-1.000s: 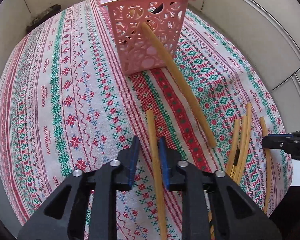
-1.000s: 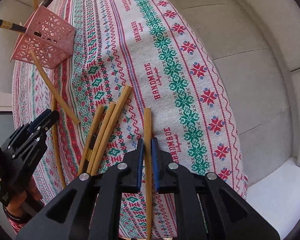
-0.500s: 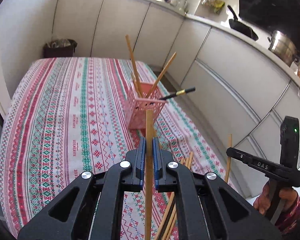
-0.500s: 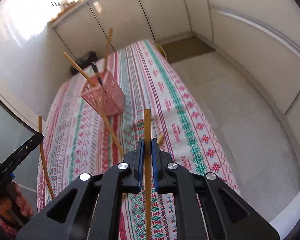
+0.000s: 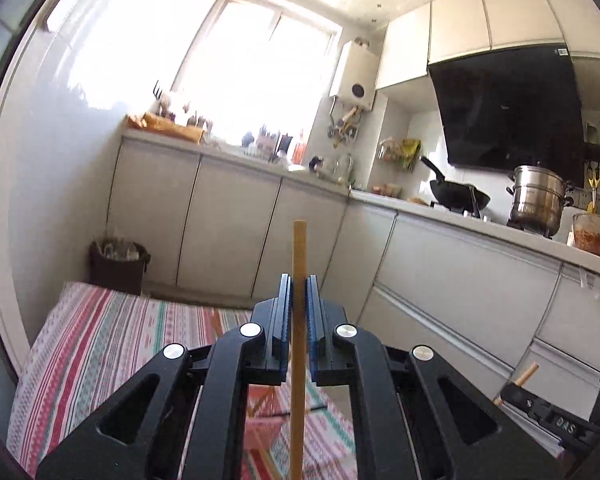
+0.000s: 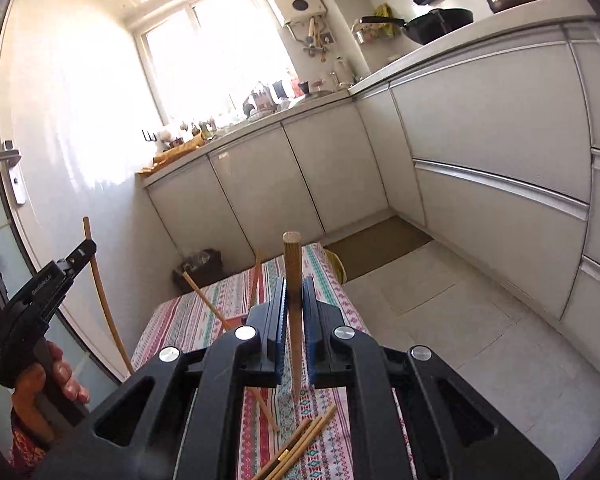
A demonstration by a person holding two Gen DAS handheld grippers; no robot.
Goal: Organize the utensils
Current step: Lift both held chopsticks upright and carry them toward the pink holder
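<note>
Both tongs are clamped on one chopstick each right now. The left gripper point(image 5: 296, 312) pinches a pale chopstick point(image 5: 299, 256) that stands about upright between the pads, its top clear above the jaws. The right gripper point(image 6: 294, 304) squeezes a darker wooden chopstick point(image 6: 293, 264) the same way, blunt end up.

Both are held high over the tablecloth point(image 6: 180, 320), and I can barely see the pink holder: just a pink patch under the left jaws point(image 5: 260, 428), with sticks poking up from it in the right view. A loose bundle of chopsticks point(image 6: 300, 440) lies near the table's near edge, waiting.

My take on doing the drop well: tip each wrist down first so the holder's rim is actually in view before lowering. Go one hand at a time so the two sticks don't cross. Aim the lower tip into a free gap, since the sticks already in there lean all over. Only let the jaws part once the tip is inside, or it'll bounce off the rim onto the cloth.
</note>
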